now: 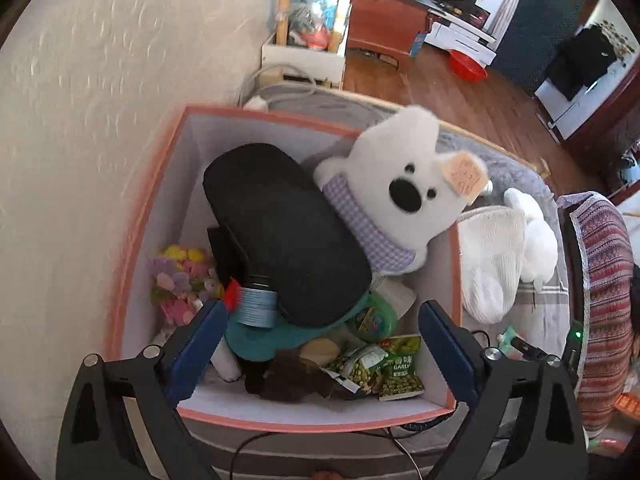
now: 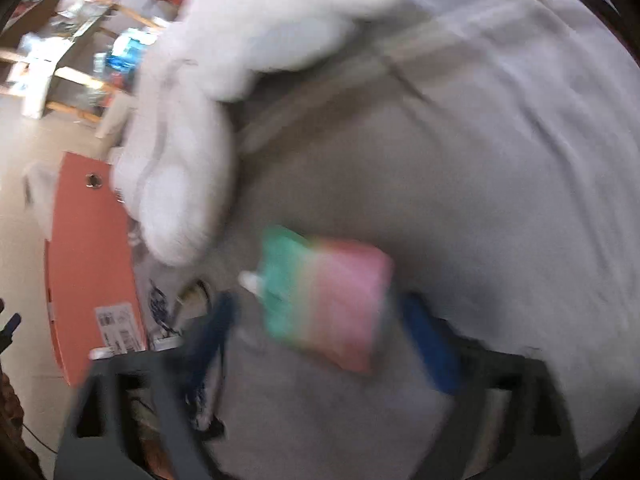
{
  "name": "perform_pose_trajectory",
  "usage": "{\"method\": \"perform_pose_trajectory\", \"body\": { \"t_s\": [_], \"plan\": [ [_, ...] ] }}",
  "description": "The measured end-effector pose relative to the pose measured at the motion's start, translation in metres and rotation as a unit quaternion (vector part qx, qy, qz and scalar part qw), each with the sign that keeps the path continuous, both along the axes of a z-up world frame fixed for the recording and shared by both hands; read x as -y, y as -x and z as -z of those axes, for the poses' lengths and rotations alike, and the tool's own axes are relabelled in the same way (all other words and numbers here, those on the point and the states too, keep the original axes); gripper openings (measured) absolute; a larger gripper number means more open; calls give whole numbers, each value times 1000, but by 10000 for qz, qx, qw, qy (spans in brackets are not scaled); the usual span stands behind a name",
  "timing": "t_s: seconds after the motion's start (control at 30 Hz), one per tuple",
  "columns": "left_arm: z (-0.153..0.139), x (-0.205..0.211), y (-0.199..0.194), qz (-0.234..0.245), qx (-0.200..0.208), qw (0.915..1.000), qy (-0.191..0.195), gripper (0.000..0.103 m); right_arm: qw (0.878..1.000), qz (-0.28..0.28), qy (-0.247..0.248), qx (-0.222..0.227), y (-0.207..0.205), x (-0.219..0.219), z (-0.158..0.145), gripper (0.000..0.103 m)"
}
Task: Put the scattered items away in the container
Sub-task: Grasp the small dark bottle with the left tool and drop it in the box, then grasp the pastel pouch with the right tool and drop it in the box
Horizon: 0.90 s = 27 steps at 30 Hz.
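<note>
I am holding my left fingers spread wide above the orange-rimmed container, with nothing between them. Inside the container a black case is lying across a teal cloth, with a green snack packet, a round green tin and a bunch of pastel flowers around it. A white plush bear in a checked lilac scarf is leaning over the container's far right corner, its head sticking out past the rim. Just outside the right wall a white mitten is lying on the grey bed cover.

My right fingers are also standing wide apart, blurred, over the grey bed cover. A pink and green pouch is sitting between them; I cannot tell whether either pad is touching it. The container's orange outer wall is showing at the left, with a white plush beside it.
</note>
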State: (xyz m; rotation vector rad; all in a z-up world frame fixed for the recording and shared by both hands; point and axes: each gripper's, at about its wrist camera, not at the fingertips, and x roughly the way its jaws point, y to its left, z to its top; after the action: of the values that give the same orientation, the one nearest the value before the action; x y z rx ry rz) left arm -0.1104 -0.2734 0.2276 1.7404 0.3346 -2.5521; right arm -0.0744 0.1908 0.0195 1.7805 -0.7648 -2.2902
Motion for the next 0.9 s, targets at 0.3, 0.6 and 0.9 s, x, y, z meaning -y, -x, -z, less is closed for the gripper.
{"method": "perform_pose_trajectory", "body": {
  "t_s": [0.3, 0.6, 0.9],
  "plan": [
    [8, -68, -46, 1060, 16, 9942, 196, 97, 9973, -387, -623, 33, 0, 6, -17, 26],
    [-55, -80, -84, 1329, -462, 9897, 272, 97, 9973, -283, 215, -648, -31, 0, -119, 19],
    [-97, -44, -106, 1051, -886, 9904, 110, 97, 9650, -1234, 1241, -1953, -29, 137, -267, 19]
  ]
}}
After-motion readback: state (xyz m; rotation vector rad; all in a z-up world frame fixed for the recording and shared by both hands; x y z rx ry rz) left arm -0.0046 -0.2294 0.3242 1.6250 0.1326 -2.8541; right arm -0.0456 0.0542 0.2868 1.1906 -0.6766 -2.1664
